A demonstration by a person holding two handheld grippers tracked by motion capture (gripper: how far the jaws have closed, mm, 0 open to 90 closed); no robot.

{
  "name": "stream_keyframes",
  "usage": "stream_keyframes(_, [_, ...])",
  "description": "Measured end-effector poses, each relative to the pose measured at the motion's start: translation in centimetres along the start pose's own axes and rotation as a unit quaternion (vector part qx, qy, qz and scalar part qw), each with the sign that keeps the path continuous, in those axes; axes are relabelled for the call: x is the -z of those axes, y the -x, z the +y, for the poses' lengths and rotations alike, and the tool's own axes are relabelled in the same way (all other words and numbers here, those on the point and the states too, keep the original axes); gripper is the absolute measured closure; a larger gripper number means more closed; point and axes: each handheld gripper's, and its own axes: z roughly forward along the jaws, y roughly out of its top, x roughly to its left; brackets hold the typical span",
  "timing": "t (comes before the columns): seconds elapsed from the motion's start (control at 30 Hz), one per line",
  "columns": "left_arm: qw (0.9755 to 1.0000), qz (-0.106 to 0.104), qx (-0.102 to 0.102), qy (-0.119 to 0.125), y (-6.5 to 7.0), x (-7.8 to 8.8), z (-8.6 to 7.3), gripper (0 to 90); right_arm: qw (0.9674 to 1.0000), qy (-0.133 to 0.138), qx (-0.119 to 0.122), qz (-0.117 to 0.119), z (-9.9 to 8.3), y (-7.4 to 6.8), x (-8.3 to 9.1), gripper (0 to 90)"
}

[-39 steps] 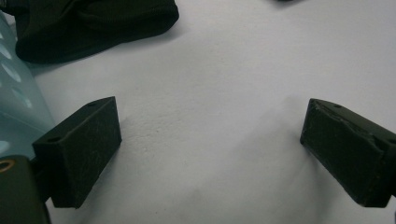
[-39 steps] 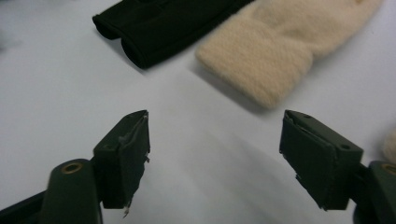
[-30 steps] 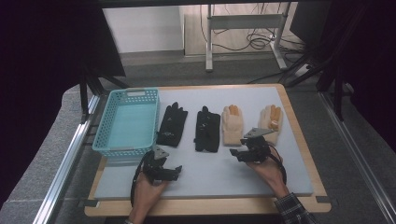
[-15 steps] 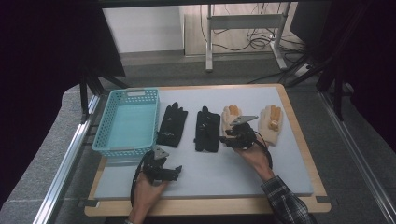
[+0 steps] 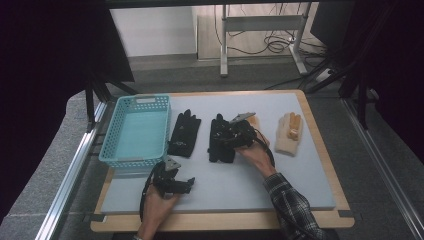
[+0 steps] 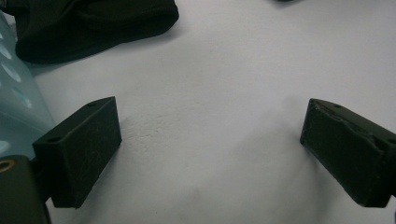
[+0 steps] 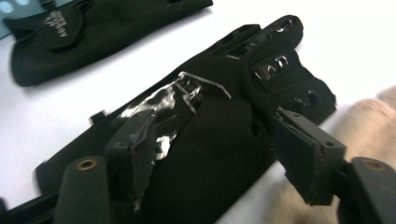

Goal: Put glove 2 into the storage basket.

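Both grippers spread: right gripper (image 7: 215, 154) w/ jaws astride black glove (image 7: 205, 140), just opening; left gripper (image 6: 210, 154) empty.

On the table (image 5: 310, 190), the basket (image 5: 135, 131) lies at nine o'clock. Four gloves run toward three o'clock: first glove (image 5: 184, 134), second glove (image 5: 220, 140), third glove (image 5: 253, 121), fourth glove (image 5: 289, 134).

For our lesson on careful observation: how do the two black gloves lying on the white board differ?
The left black glove lies free beside the blue basket, plain soft fabric; the right black glove has glossy knuckle guards. The right gripper straddles the right black glove with open jaws; nothing touches the left one. Both lie flat, fingers pointing away.
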Motion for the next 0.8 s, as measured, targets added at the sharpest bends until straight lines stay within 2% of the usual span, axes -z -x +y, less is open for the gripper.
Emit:
stream_keyframes(0.17, [1.0, 0.0, 0.0, 0.001, 0.0, 0.0, 0.0, 5.3, 1.0, -0.009, -0.003, 0.0, 0.6, 0.1, -1.8, 25.5])
stream_keyframes(0.27, [1.0, 0.0, 0.0, 0.001, 0.0, 0.0, 0.0, 5.3, 0.9995, -0.026, 0.013, -0.012, 0.6, -0.1, -3.1, 26.2])
stream_keyframes(0.33, [1.0, 0.0, 0.0, 0.001, 0.0, 0.0, 0.0, 5.3, 0.9996, -0.024, 0.013, -0.012, 0.6, -0.2, -3.2, 28.2])
stream_keyframes(0.4, [1.0, 0.0, -0.001, 0.0, 0.0, 0.0, 0.0, 5.3, 0.9994, -0.029, 0.006, -0.017, 0.7, -0.3, -3.1, 42.1])
stream_keyframes(0.47, [1.0, 0.0, 0.0, 0.0, 0.0, 0.0, 0.0, 5.3, 0.9993, -0.032, 0.002, -0.02, 0.7, -0.4, -2.8, 51.8])
stream_keyframes(0.53, [1.0, 0.0, 0.0, 0.0, 0.0, 0.0, 0.0, 5.3, 0.9993, -0.036, -0.011, -0.007, 0.7, -0.3, -2.6, 67.9])
stream_keyframes(0.57, [1.0, 0.0, 0.0, 0.0, 0.0, 0.0, 0.0, 5.3, 0.9993, -0.036, -0.011, -0.007, 0.7, -0.3, -2.6, 67.9])
stream_keyframes(0.67, [1.0, 0.0, 0.0, 0.0, 0.0, 0.0, 0.0, 5.3, 0.999, -0.039, -0.02, 0.003, 0.8, -0.4, -2.5, 75.7])
stream_keyframes(0.8, [1.0, 0.0, 0.0, 0.0, 0.0, 0.0, 0.0, 5.3, 0.999, -0.034, -0.028, 0.01, 0.7, -0.4, -2.1, 78.0])
